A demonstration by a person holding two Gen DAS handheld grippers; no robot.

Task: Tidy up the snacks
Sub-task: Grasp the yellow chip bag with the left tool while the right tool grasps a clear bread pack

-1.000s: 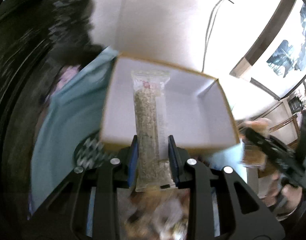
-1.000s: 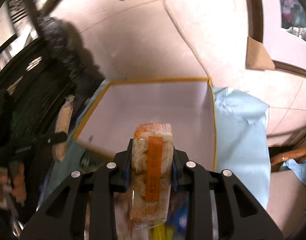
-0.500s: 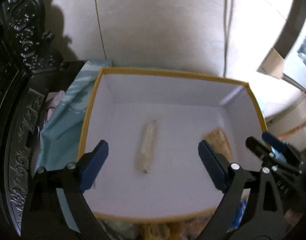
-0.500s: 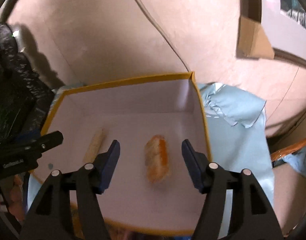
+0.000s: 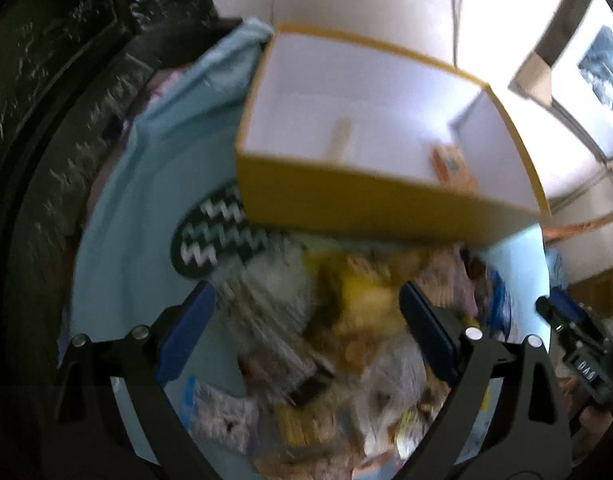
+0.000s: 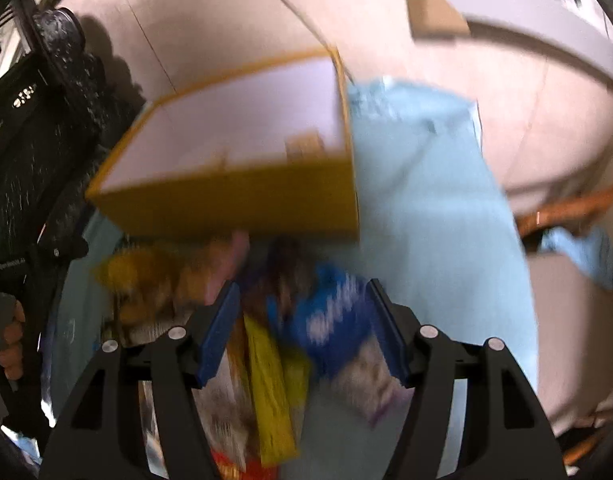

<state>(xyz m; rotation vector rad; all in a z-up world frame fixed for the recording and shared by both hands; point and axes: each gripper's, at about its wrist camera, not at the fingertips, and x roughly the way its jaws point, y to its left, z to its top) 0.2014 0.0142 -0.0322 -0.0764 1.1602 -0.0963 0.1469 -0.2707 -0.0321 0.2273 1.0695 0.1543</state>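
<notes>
The light blue cloth (image 5: 154, 184) covers the table, and everything sits on it. On the far side stands the yellow box (image 5: 370, 204), white inside. Two snacks lie in it: a long thin bar (image 5: 340, 138) near the middle and an orange pack (image 5: 452, 164) by the right wall. A black and white zigzag mat (image 5: 214, 236) pokes out from under the box's near left corner.

The snack pile (image 5: 346, 340) lies on the cloth between the box and the two grippers, right against the box's front wall. It is blurry, so most packs are hard to tell apart.

The left gripper (image 5: 306, 336) points steeply down over the left and middle part of the pile. Its jaws are wide apart and hold nothing. They have just been opening.

The right gripper (image 6: 302, 328) points down over the right part of the pile. Its jaws are about half open, have also just been opening, and hold nothing. A blue pack (image 6: 330, 316) lies right between them, below the pads, and a long yellow pack (image 6: 270, 392) lies just to its left, running toward the camera. The blue pack looks like the closest next pick, and the right gripper is nearer to it.
</notes>
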